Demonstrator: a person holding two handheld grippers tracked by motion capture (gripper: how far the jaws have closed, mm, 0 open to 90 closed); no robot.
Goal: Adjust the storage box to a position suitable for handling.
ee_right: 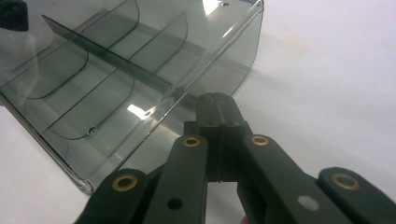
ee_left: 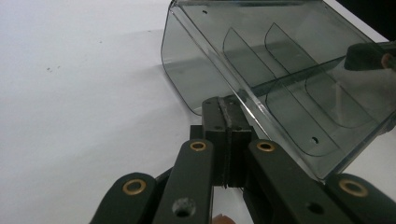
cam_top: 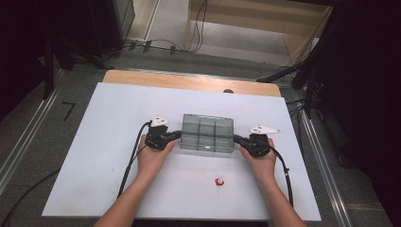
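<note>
A clear grey plastic box [cam_top: 207, 134] with several compartments stands in the middle of the white board [cam_top: 108, 142]. My left gripper [cam_top: 178, 135] lies at the box's left end, jaws shut, tips touching the end wall. In the left gripper view the shut gripper [ee_left: 225, 103] meets the box [ee_left: 280, 70] just at its rim. My right gripper [cam_top: 235, 138] is at the right end, also shut, its tips against that wall. In the right gripper view, the gripper [ee_right: 213, 99] touches the box [ee_right: 116, 79]. Whether either pinches the plastic I cannot tell. The compartments look empty.
A small red and white object [cam_top: 219, 181] lies on the board in front of the box, between my forearms. A strip of wooden tabletop [cam_top: 189, 81] shows beyond the board's far edge. Cables and dark stands sit on the floor behind.
</note>
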